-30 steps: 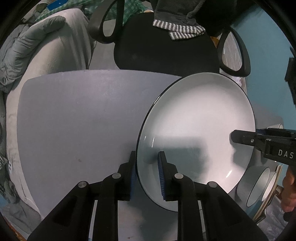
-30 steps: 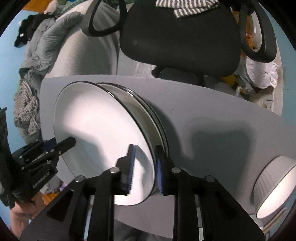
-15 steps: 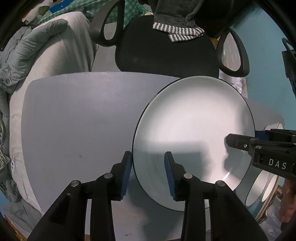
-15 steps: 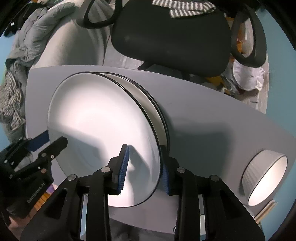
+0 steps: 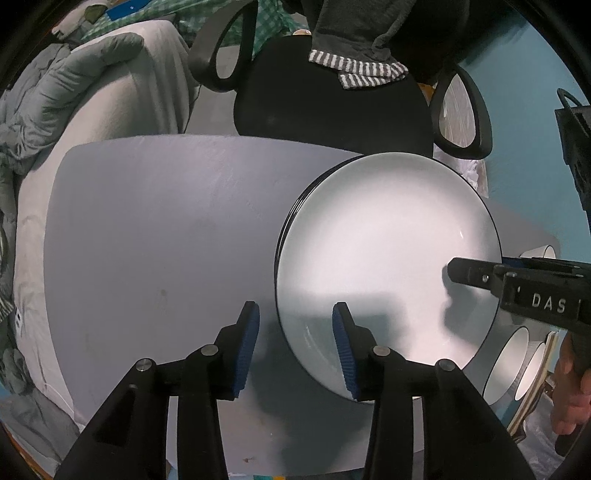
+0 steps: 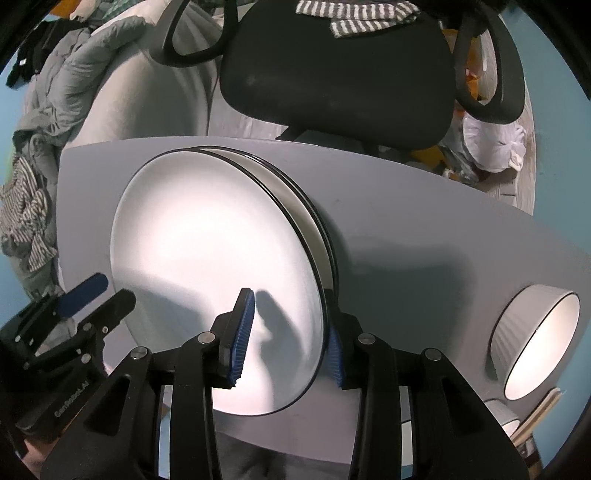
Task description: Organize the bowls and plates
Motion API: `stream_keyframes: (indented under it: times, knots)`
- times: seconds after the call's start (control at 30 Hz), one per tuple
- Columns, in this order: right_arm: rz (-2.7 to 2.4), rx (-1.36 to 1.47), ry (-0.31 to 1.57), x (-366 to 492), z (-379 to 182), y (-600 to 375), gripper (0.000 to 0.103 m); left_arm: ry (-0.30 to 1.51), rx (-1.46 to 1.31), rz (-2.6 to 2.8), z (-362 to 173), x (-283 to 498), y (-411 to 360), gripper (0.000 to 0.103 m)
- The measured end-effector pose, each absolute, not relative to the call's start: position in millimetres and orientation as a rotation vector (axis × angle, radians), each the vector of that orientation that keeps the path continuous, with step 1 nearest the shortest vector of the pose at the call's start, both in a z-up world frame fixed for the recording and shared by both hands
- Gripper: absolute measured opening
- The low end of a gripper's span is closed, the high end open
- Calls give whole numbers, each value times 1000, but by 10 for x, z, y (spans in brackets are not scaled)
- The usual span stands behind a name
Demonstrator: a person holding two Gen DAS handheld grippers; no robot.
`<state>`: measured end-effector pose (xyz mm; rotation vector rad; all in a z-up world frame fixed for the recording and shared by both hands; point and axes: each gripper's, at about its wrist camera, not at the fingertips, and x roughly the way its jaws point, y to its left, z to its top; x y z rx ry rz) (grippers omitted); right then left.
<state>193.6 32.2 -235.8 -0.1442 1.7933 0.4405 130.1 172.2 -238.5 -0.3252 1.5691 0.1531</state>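
White glaze with a thin black rim was seen on the top plate [image 5: 384, 236] [image 6: 207, 251], which lay on a stack of like plates [image 6: 314, 218] on the grey bench [image 5: 159, 236] [image 6: 424, 229]. The stack's lower rims were visible just beyond the top plate's far and right edge in the right wrist view.

At the top plate's near left edge the left claw [image 5: 295, 343] was held with its blue-padded fingers spread apart, one finger over the bare bench beside the rim, the other over the plate's face; nothing was gripped. At the top plate's near right edge the right claw [image 6: 291, 336] [image 5: 476, 275] was likewise parted, its left pad above the white face and its right pad just outside the rim, astride the edge without being closed on it.

To the right of the top plate a ribbed white bowl [image 6: 535, 339] was tipped on its side on the bench, and further bowls [image 5: 517, 362] were seen near the bench's edge. Beyond the top plate a black office chair [image 6: 336, 70] with a striped cloth [image 6: 354, 14] draped on it was placed against the bench.
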Motion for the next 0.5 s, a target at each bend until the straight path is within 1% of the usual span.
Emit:
stream_keyframes:
  times: [0.3, 0.33, 0.37, 0.5]
  knots:
    - [442, -95, 1775, 1925, -2313, 247, 37, 1558, -350, 158, -2299, 1140, 1748, 42]
    - [432, -98, 1771, 1917, -2300, 238, 40, 1555, -354, 158, -2286, 1124, 1749, 43]
    - [409, -120, 1761, 1902, -2281, 233, 46, 1552, -358, 158, -2268, 1102, 1757, 43]
    - [417, -120, 1748, 1823, -2231, 227, 46, 1541, -365, 157, -2199, 1026, 1775, 43]
